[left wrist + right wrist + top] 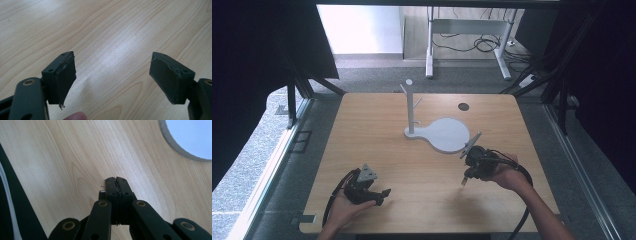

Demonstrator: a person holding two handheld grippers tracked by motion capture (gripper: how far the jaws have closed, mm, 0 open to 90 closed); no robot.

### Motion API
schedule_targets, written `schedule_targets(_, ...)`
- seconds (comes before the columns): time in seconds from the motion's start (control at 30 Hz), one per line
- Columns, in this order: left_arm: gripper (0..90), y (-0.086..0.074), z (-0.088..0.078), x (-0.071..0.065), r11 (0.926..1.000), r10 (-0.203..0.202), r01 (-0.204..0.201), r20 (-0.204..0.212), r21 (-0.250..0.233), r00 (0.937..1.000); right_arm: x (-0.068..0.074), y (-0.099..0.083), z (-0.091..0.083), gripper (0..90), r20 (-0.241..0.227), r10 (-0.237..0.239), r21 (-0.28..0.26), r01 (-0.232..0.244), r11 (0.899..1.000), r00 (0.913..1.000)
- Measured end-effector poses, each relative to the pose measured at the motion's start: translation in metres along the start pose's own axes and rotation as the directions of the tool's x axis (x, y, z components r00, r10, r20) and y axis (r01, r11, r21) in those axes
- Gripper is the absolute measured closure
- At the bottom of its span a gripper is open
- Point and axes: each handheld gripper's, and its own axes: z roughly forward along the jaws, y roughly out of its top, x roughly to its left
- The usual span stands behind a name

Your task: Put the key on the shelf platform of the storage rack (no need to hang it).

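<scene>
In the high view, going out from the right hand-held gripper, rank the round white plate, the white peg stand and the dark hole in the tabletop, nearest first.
From the right hand-held gripper:
1. Round white plate, just beyond it at the table's middle.
2. White peg stand, upright at the plate's left end.
3. Dark hole, near the far edge; close to the stand's rank.

Left gripper [384, 192]: black, grey three-cornered plate on top, black cable, frayed pads [65, 80]. Right gripper [116, 182]: black linkage arms, brass-coloured pivot screws, black trailing cable. Forearms bare.
</scene>
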Motion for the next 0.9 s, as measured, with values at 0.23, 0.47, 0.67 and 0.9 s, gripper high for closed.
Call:
schedule_targets(0.23,21.4,0.000,0.004,-0.003,0.9999,0.008,-0.008,0.006,0.010,0.9999,-0.005,0.006,-0.003,89.5,-0.002,0.003,-0.019,-0.003,1.000,1.0000)
schedule_targets(0.47,21.5,0.000,0.003,-0.002,1.0000,0.004,-0.004,0.002,0.007,1.0000,-0.013,0.015,-0.003,89.4,-0.008,0.018,-0.026,-0.018,1.000,0.9998)
schedule_targets(0.67,21.4,0.000,0.003,-0.002,0.9999,0.007,-0.007,0.001,0.009,1.0000,-0.019,0.021,-0.005,89.4,-0.005,0.022,-0.039,-0.022,0.999,0.9997)
schedule_targets(0.9,21.4,0.000,0.003,-0.003,0.9999,0.005,-0.005,0.004,0.009,1.0000,-0.030,0.032,-0.007,89.4,0.009,0.037,-0.051,-0.037,0.998,0.9993)
